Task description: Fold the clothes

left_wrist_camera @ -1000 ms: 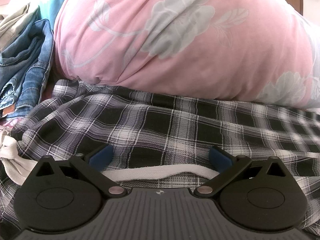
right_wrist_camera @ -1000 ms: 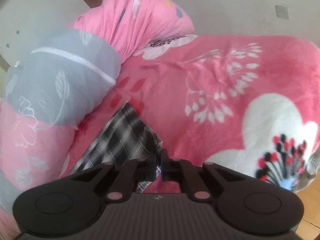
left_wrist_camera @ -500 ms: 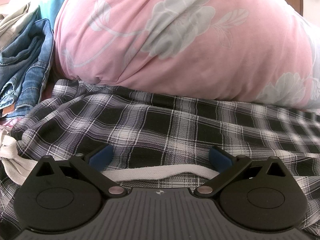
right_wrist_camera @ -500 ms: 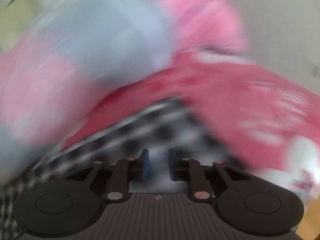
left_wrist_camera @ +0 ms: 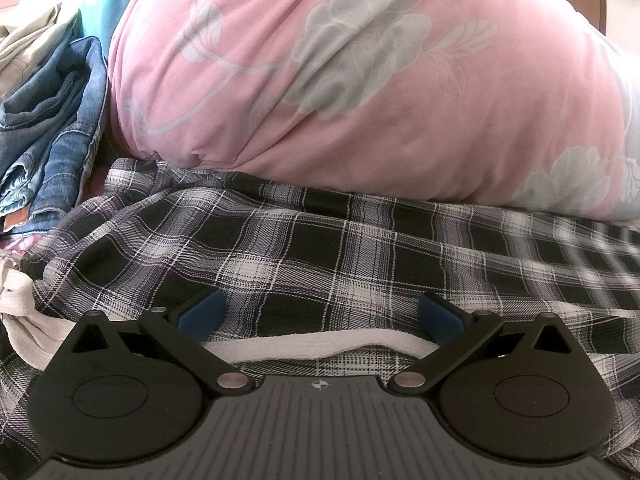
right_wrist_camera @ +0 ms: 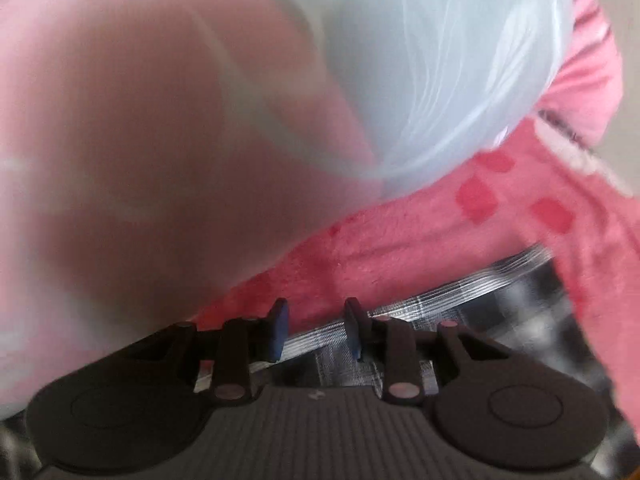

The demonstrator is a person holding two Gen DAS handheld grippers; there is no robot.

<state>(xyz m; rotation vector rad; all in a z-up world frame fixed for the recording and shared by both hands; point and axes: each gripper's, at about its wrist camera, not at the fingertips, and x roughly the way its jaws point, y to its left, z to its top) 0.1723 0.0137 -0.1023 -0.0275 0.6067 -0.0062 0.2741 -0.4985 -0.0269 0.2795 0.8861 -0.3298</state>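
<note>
Soft bedding fills both views, with a fuzzy pink blanket (right_wrist_camera: 420, 256) lying under the clothes.

Left gripper (left_wrist_camera: 319, 312) has its jaws spread wide. The blue pads (left_wrist_camera: 202, 310) sit far apart, low over the plaid garment (left_wrist_camera: 320, 240). A white band (left_wrist_camera: 320, 346) on that garment runs across between the jaws, but the pads do not press on it, so the gripper holds nothing. The black and white plaid garment lies spread out flat on the bed, right in front of this gripper. Behind it sits a big pale pink quilt (left_wrist_camera: 320, 80) with grey flowers. To the left of the quilt lies a bunched-up pile of blue jeans (left_wrist_camera: 52, 128).

Right gripper (right_wrist_camera: 316, 326) has its jaws partly apart, with a gap between the blue pads (right_wrist_camera: 278, 330). Nothing is gripped between them. The picture is blurry. A part of the plaid garment (right_wrist_camera: 460, 312) lies just under and to the right of the jaws, on the fuzzy pink blanket. The pale pink quilt (right_wrist_camera: 140, 140) rises behind.
</note>
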